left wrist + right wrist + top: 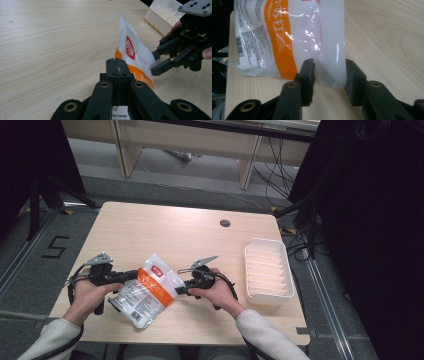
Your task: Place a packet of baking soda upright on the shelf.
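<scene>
A clear plastic pouch (147, 287) with an orange band and a red label is held up off the wooden table (165, 230), near the front edge. My left gripper (134, 275) is shut on the pouch's left side; in the left gripper view the jaws (117, 67) are pressed together on the pouch (132, 55). My right gripper (181, 287) reaches in from the right. In the right gripper view its jaws (330, 75) stand on either side of the pouch's clear lower edge (329, 50), and both pads touch the film.
A white ribbed tray (250, 270) stands at the table's right side, close behind my right hand, and its rim (160, 12) shows in the left gripper view. A small round hole (225, 223) sits near the table's far edge.
</scene>
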Demonstrator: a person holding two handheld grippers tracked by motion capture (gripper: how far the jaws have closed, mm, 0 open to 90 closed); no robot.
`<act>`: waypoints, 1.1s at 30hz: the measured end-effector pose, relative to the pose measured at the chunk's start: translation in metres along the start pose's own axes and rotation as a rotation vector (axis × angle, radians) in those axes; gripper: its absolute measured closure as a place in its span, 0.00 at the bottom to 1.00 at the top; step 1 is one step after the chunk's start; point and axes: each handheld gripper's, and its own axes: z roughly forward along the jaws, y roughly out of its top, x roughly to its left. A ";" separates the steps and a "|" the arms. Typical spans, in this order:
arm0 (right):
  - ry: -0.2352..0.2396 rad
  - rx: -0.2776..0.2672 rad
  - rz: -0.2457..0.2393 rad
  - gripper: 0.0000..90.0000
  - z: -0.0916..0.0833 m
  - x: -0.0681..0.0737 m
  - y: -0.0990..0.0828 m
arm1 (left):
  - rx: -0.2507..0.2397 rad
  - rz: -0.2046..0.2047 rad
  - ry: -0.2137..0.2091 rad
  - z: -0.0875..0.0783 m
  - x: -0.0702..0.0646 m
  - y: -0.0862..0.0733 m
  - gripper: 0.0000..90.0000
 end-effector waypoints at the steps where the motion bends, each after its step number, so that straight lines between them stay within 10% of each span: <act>1: 0.029 -0.007 0.010 0.80 -0.001 0.000 0.000 | 0.000 -0.004 0.001 0.000 0.000 0.000 1.00; 17: 0.078 0.030 0.009 1.00 -0.005 0.017 0.009 | -0.014 -0.020 -0.012 -0.002 0.000 0.000 1.00; 33: 0.030 0.158 -0.174 1.00 -0.056 0.036 0.057 | -0.089 -0.024 -0.113 -0.001 -0.006 -0.001 1.00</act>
